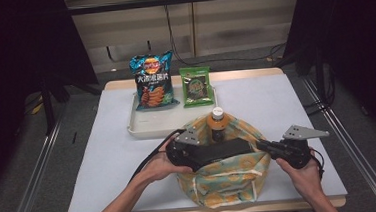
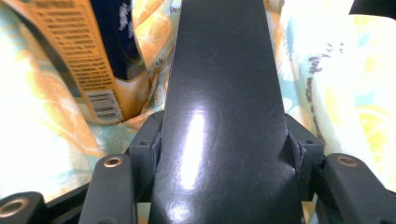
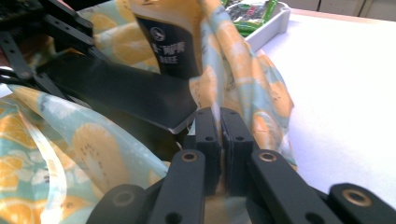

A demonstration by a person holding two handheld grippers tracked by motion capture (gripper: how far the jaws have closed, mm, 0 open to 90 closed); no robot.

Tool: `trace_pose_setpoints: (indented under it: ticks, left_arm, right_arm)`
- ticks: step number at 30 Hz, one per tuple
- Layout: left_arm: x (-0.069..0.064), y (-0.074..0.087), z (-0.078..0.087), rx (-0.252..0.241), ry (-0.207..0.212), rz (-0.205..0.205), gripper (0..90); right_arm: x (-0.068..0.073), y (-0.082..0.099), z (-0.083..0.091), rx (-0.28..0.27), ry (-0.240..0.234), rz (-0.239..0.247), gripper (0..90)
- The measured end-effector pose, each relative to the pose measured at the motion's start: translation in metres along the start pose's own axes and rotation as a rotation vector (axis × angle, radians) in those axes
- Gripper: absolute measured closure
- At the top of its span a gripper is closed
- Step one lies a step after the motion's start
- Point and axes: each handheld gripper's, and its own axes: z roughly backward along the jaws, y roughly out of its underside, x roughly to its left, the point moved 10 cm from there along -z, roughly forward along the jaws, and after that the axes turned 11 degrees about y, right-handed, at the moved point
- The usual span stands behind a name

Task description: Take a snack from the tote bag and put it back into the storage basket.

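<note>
Item: fabric bag [image 1: 225, 171], orange-slice print, at worktop's near edge, mouth up, between both hands.
R gripper [image 3: 219, 128]: jaws together, pinching bag rim on its right side.
L gripper [image 1: 199, 153]: jaws clamped across a flat black box [image 2: 224, 93], long axis level, reaching from bag's left rim toward R gripper.
Bottle [image 1: 218, 124]: upright in bag, far side, just behind box.
Tray [image 1: 142, 126] w/ snack packs: toward far edge.
Est. next: box tips down into the mouth; L hand nearer.

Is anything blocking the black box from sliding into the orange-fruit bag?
The bottle already stands in the bag, just beyond the black box the left tongs hold. The right tongs pinch the bag's rim open; the rest of the opening looks clear.
</note>
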Motion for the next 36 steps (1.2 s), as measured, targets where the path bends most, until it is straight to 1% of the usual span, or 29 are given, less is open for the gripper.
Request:
trace_pose_setpoints:
  ticks: [1, 2, 4, 6, 7, 8, 9, 11, 12, 14, 17, 18, 19, 21, 23, 24, 29, 31, 32, 33, 36]
  left_arm:
    - [-0.001, -0.001, 0.002, -0.01, 0.007, 0.004, 43.3]
    - [-0.001, -0.001, 0.005, -0.009, 0.014, -0.009, 43.3]
    - [-0.003, -0.005, 0.007, -0.039, 0.018, 0.004, 43.3]
    - [-0.004, -0.008, 0.008, -0.065, 0.031, 0.013, 43.3]
    - [-0.003, -0.01, 0.009, -0.065, 0.031, 0.006, 43.3]
    - [-0.003, -0.011, 0.01, -0.073, 0.032, 0.01, 43.2]
    - [-0.002, -0.012, 0.01, -0.075, 0.027, 0.017, 43.2]
    - [0.0, -0.016, 0.011, -0.088, 0.021, 0.017, 43.2]
    - [0.0, -0.018, 0.011, -0.102, 0.027, 0.026, 43.2]
    - [0.0, -0.023, 0.011, -0.117, 0.026, 0.025, 43.2]
    - [0.0, -0.027, 0.011, -0.119, 0.02, 0.028, 43.1]
    - [0.0, -0.029, 0.011, -0.119, 0.019, 0.027, 43.1]
    - [-0.001, -0.03, 0.012, -0.126, 0.021, 0.026, 43.1]
    - [-0.001, -0.034, 0.015, -0.157, 0.024, 0.038, 43.1]
    - [0.0, -0.038, 0.021, -0.172, 0.009, 0.035, 43.1]
    - [0.0, -0.041, 0.023, -0.192, 0.005, 0.042, 43.1]
    - [-0.001, -0.049, 0.027, -0.214, 0.003, 0.038, 43.1]
    - [-0.001, -0.051, 0.027, -0.21, 0.0, 0.039, 43.0]
    - [-0.002, -0.054, 0.026, -0.217, 0.005, 0.043, 43.1]
    - [-0.002, -0.055, 0.025, -0.211, 0.005, 0.038, 43.0]
    - [0.0, -0.056, 0.022, -0.204, -0.003, 0.048, 43.0]
  right_arm:
    - [0.0, 0.0, 0.0, 0.0, 0.006, 0.004, 87.0]
    - [0.0, 0.0, 0.001, -0.001, 0.003, 0.004, 87.0]
    - [-0.001, 0.0, 0.001, -0.003, 0.012, 0.004, 87.0]
    - [-0.002, 0.001, 0.0, 0.002, 0.016, 0.004, 86.9]
    - [-0.002, 0.002, 0.0, 0.005, 0.015, 0.004, 86.9]
    - [-0.002, 0.002, -0.001, 0.009, 0.015, 0.001, 86.9]
    - [-0.001, 0.002, -0.002, 0.008, 0.013, 0.006, 86.8]
    - [0.001, 0.003, -0.003, 0.011, 0.007, 0.012, 86.6]
    - [0.002, 0.003, -0.003, 0.015, 0.003, 0.013, 86.5]
    - [0.004, 0.005, -0.004, 0.023, -0.003, 0.02, 86.1]
    - [0.003, 0.007, -0.004, 0.025, 0.0, 0.027, 86.1]
    - [0.002, 0.007, -0.004, 0.027, 0.005, 0.023, 85.6]
    - [0.001, 0.008, -0.003, 0.027, 0.005, 0.023, 85.3]
    - [0.0, 0.009, -0.002, 0.03, 0.007, 0.022, 83.8]
    - [0.0, 0.009, -0.002, 0.032, 0.004, 0.023, 83.4]
    - [0.001, 0.01, -0.002, 0.033, 0.003, 0.025, 83.3]
    - [0.008, 0.01, -0.003, 0.035, -0.022, 0.046, 82.1]
    - [0.012, 0.008, -0.002, 0.033, -0.033, 0.049, 78.1]
    - [0.015, 0.007, -0.002, 0.029, -0.041, 0.059, 75.5]
    - [0.018, 0.005, 0.0, 0.021, -0.049, 0.061, 71.4]
    - [0.024, 0.0, 0.006, 0.003, -0.069, 0.06, 63.4]
